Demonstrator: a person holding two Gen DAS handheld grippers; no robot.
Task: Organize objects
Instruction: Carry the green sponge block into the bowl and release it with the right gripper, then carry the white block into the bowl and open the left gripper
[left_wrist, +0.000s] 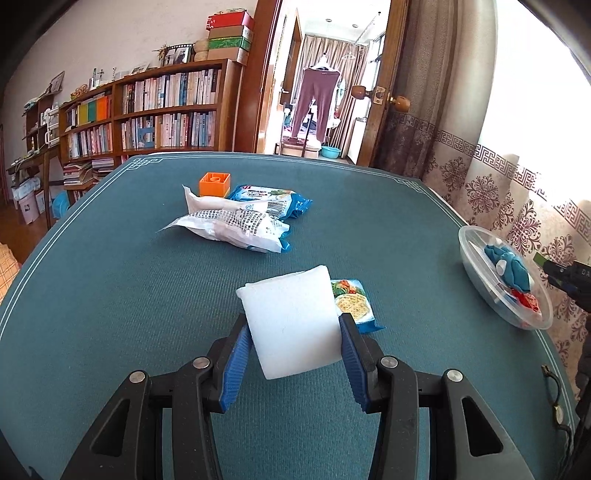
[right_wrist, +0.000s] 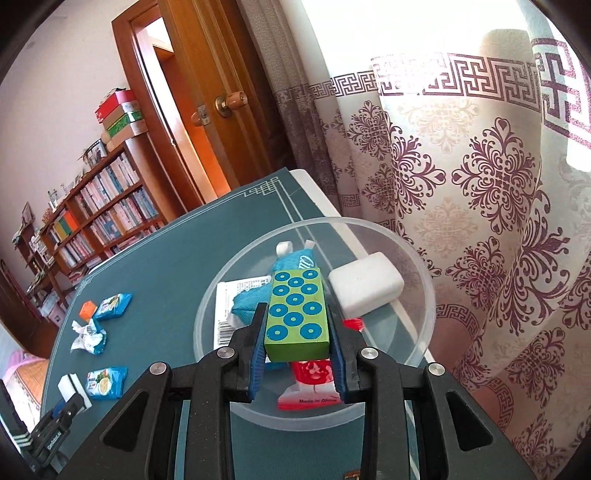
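Note:
My left gripper (left_wrist: 293, 325) is shut on a white sponge block (left_wrist: 291, 321) just above the teal table mat; it also shows in the right wrist view (right_wrist: 72, 391). My right gripper (right_wrist: 297, 321) is shut on a green block with blue dots (right_wrist: 297, 314) and holds it over a clear plastic bowl (right_wrist: 417, 347). The bowl (left_wrist: 480, 273) stands at the table's right edge and holds a white sponge (right_wrist: 365, 286), a blue packet (right_wrist: 251, 299) and a red-and-white packet (right_wrist: 314, 387).
A cracker packet (left_wrist: 352, 304) lies right behind the held sponge. Farther back lie white and blue snack packets (left_wrist: 236, 225), (left_wrist: 273, 201) and an orange block (left_wrist: 215, 184). Curtains hang to the right, a bookshelf and an open door stand beyond the table.

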